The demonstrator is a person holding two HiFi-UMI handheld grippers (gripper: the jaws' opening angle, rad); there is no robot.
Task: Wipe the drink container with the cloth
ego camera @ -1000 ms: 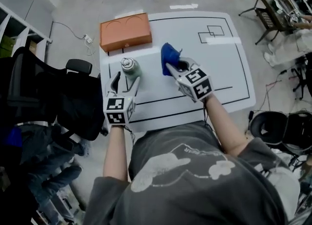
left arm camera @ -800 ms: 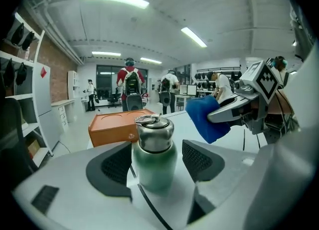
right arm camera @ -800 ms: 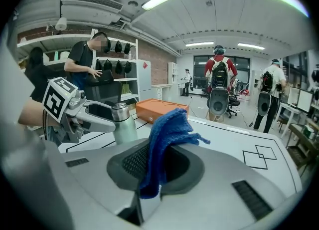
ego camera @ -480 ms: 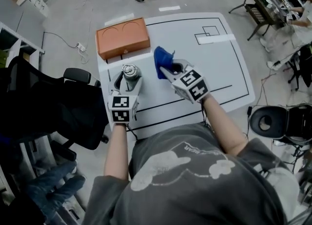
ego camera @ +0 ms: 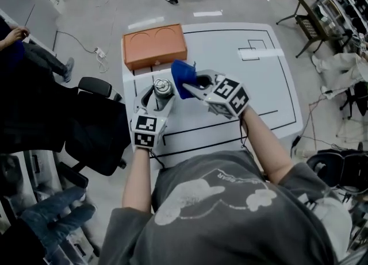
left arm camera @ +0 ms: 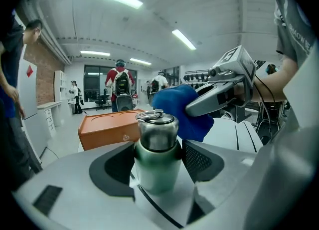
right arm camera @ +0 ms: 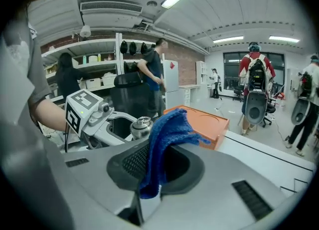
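Observation:
A green metal drink bottle (ego camera: 162, 88) with a steel cap stands upright on the white table (ego camera: 259, 97), near its left edge. My left gripper (ego camera: 156, 96) is shut on it. In the left gripper view both pads press the sides of the bottle (left arm camera: 156, 154). My right gripper (ego camera: 191, 86) is shut on a blue cloth (ego camera: 183, 77), which hangs just to the right of the bottle's cap. In the right gripper view the cloth (right arm camera: 162, 146) drapes between the jaws, with the bottle cap (right arm camera: 142, 123) right behind it. I cannot tell whether cloth and bottle touch.
An orange box (ego camera: 154, 45) lies at the table's far left corner, just beyond the bottle. A black office chair (ego camera: 95, 126) stands left of the table. People stand and walk in the room behind.
The right gripper has carried the blue cloth leftwards, from well apart to right beside the bottle's cap. The left gripper stays around the bottle.

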